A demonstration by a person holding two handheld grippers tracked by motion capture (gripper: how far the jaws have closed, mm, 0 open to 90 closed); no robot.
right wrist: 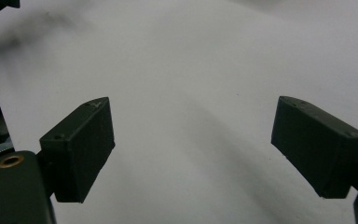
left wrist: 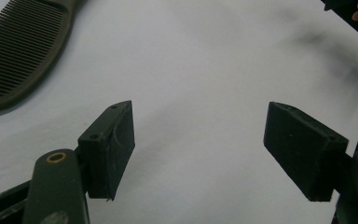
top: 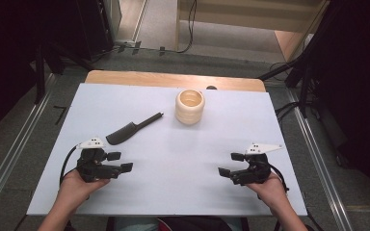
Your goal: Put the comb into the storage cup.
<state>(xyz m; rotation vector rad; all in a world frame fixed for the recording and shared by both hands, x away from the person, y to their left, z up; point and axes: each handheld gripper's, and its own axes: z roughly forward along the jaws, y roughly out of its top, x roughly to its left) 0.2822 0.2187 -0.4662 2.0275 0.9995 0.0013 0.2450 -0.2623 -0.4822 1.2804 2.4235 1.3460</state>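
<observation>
A dark comb (top: 132, 128) lies at a slant on the white table top (top: 173, 144), left of centre; its teeth fill the upper left corner of the left gripper view (left wrist: 18, 51). A cream ribbed cup (top: 190, 107) stands upright toward the back, near the middle. My left gripper (top: 120, 162) rests at the front left, just below the comb, open and holding nothing (left wrist: 198, 149). At the front right sits my right gripper (top: 231, 164), open as well, with bare table between its jaws (right wrist: 191, 149). The two grippers point toward each other.
The white top covers a wooden table whose back edge (top: 173, 77) shows behind it. Grey floor, metal rails and cables surround the table. Dark stands rise at the left and right.
</observation>
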